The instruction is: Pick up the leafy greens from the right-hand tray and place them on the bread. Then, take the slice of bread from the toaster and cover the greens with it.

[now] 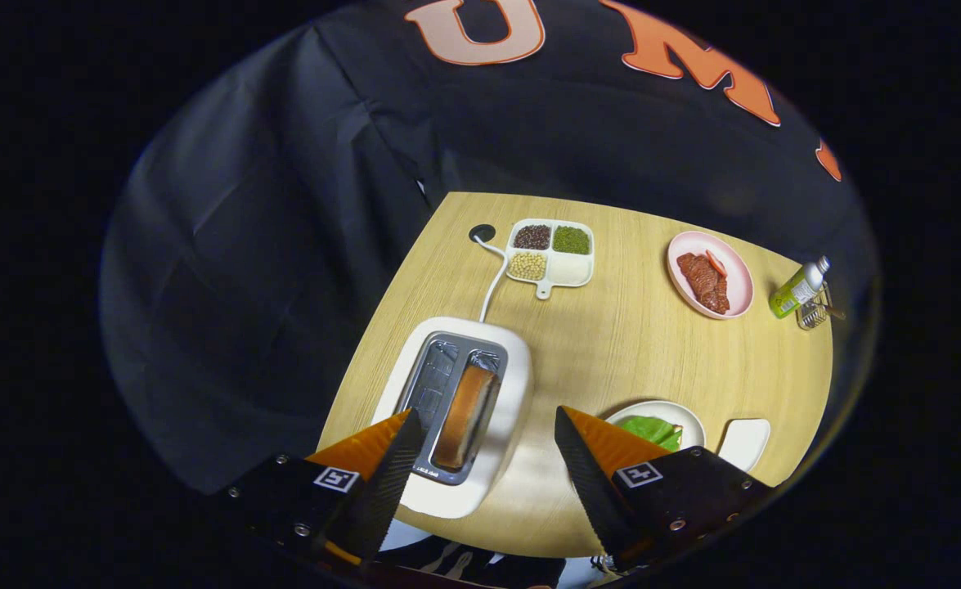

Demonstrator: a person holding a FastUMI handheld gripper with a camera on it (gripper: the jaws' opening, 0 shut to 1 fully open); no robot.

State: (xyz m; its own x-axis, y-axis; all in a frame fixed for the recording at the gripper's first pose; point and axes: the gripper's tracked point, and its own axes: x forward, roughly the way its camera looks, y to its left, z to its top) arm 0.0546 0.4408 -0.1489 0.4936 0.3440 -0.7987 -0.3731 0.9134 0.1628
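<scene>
- So, gripper (480, 442) hangs spread wide above the toaster (506, 409), holding nothing.
- Could clip the slot edge and miss the bread (465, 415) if it drifts left.

Bright, sharp centre; bowed fisheye edges

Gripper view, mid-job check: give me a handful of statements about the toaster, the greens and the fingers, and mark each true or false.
1. A slice of bread stands in the toaster. True.
2. The gripper is shut on the bread. False: its fingers are spread open above the toaster, holding nothing.
3. The greens lie on a white plate beside the toaster. True.
4. The pink plate is bare. False: it holds red slices of meat.
5. A white divided tray sits beyond the toaster. True.
</scene>
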